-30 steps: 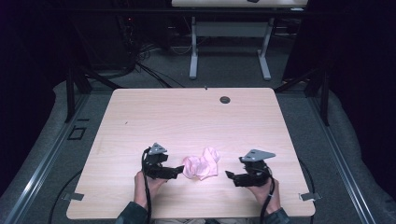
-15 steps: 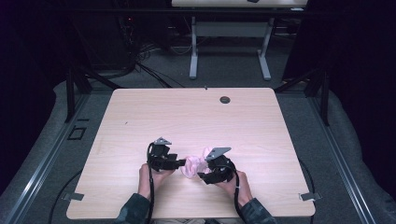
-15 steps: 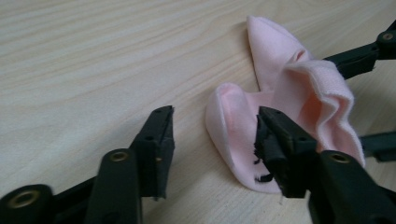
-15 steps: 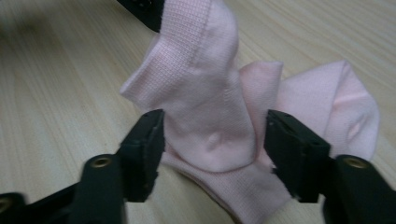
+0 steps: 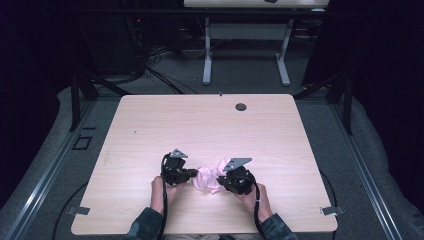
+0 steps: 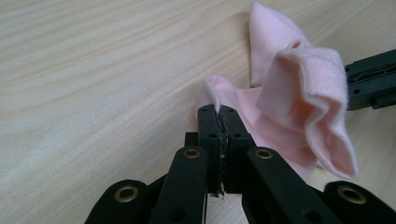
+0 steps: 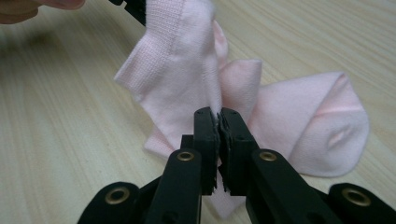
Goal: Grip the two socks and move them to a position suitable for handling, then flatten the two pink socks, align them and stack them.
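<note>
A crumpled pink sock (image 5: 206,179) lies near the front middle of the wooden table (image 5: 200,125). My left gripper (image 5: 194,175) comes at it from the left and my right gripper (image 5: 220,180) from the right. Both sets of jaws have just been closing and now pinch the fabric. In the left gripper view my left gripper (image 6: 219,112) is shut on a thin edge of the sock (image 6: 303,79). In the right gripper view my right gripper (image 7: 218,114) is shut on a fold of the sock (image 7: 177,70), whose ribbed cuff stands up from the table.
A small round dark grommet (image 5: 241,106) sits near the table's far edge. Behind the table stand the white legs of another table (image 5: 206,55), with cables on the floor (image 5: 150,70). Black frame posts (image 5: 75,95) flank the table's sides.
My right gripper has moved left up to the sock. Both grippers, open a second ago, have closed on the fabric, and the sock is bunched up between them.
</note>
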Demonstrator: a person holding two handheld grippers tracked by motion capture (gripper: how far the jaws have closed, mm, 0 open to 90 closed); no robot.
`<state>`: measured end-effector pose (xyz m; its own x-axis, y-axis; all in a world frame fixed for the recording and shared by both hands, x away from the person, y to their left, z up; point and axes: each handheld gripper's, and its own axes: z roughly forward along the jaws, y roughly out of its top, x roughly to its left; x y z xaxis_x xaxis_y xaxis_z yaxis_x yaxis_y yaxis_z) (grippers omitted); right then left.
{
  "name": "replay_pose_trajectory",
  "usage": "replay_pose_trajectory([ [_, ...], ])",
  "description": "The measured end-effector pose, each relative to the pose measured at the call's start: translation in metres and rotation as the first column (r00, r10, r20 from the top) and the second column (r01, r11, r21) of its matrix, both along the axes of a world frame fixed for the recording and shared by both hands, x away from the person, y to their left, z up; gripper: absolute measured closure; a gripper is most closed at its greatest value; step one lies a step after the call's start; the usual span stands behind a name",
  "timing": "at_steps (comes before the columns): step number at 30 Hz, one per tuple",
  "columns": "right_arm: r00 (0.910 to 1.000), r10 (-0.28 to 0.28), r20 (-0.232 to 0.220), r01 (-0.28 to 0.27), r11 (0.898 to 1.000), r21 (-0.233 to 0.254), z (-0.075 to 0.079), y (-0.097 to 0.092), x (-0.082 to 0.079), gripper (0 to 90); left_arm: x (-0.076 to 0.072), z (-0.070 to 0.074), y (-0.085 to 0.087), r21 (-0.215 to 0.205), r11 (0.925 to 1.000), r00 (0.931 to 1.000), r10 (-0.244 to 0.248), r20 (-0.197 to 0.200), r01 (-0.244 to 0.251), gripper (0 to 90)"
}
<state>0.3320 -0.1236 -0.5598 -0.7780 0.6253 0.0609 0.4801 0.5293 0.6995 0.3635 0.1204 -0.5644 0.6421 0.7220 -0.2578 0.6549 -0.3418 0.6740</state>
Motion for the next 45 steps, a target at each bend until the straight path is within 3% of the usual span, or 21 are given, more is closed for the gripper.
replay_pose_trajectory([
  [8,0.9999,-0.010,0.004,0.009,0.995,0.100,0.030,-0.025,-0.019,86.1,-0.024,0.024,0.013,-0.064,0.9977,0.9988,0.025,0.041,-0.022,88.8],
  [11,0.9996,0.004,-0.027,-0.001,0.994,0.111,0.036,-0.035,-0.031,86.0,-0.040,0.028,0.015,-0.085,0.9960,0.9984,0.033,0.046,-0.029,88.7],
  [14,0.9982,0.007,-0.060,-0.001,0.996,0.095,0.033,-0.040,-0.045,86.0,-0.052,0.026,0.012,-0.084,0.9963,0.9985,0.025,0.049,-0.021,88.6],
  [15,0.9976,0.007,-0.069,-0.001,0.996,0.088,0.031,-0.041,-0.049,85.9,-0.065,0.020,0.009,-0.083,0.9965,0.9987,0.014,0.048,-0.010,88.6],
  [19,0.9943,0.005,-0.107,0.002,0.998,0.066,0.020,-0.045,-0.065,85.9,-0.084,0.006,0.003,-0.084,0.9964,0.9993,0.005,0.037,-0.002,88.6],
  [25,0.9863,-0.026,-0.163,0.033,0.998,0.044,0.003,-0.054,-0.072,84.2,-0.097,-0.011,-0.005,-0.091,0.9958,0.9999,-0.010,-0.009,0.009,88.1],
  [28,0.9842,-0.051,-0.170,0.054,0.998,0.014,-0.004,-0.055,-0.073,72.3,-0.099,-0.012,-0.008,-0.081,0.9966,0.9997,-0.014,-0.020,0.012,79.4],
  [29,0.9847,-0.057,-0.165,0.056,0.998,-0.006,-0.004,-0.056,-0.074,67.4,-0.099,-0.012,-0.009,-0.069,0.9975,0.9998,-0.014,-0.017,0.013,71.9],
  [32,0.9877,-0.074,-0.138,0.074,0.997,-0.006,-0.001,-0.056,-0.078,53.9,-0.102,-0.005,-0.008,-0.034,0.9994,0.9999,0.001,0.010,-0.001,52.6],
  [35,0.9930,-0.080,-0.087,0.081,0.997,0.006,0.008,-0.054,-0.085,45.6,-0.101,0.001,-0.004,-0.030,0.9994,0.9995,0.016,0.026,-0.015,43.2],
  [39,0.9981,-0.061,-0.011,0.061,0.998,-0.020,0.018,-0.035,-0.093,42.9,-0.093,0.005,-0.002,-0.043,0.9983,0.9991,0.039,0.013,-0.039,43.9],
  [42,0.9994,-0.031,0.015,0.032,0.996,-0.078,0.016,-0.013,-0.093,42.1,-0.088,0.003,-0.005,-0.045,0.9984,0.9993,0.034,-0.012,-0.035,48.7],
  [44,0.9994,-0.022,0.028,0.026,0.990,-0.136,0.010,0.001,-0.093,43.0,-0.086,-0.001,-0.007,-0.040,0.9989,0.9992,0.026,-0.031,-0.027,52.8],
  [45,0.9989,-0.026,0.039,0.032,0.987,-0.156,0.007,0.006,-0.093,47.3,-0.085,-0.002,-0.008,-0.034,0.9991,0.9988,0.024,-0.044,-0.025,55.0],
])
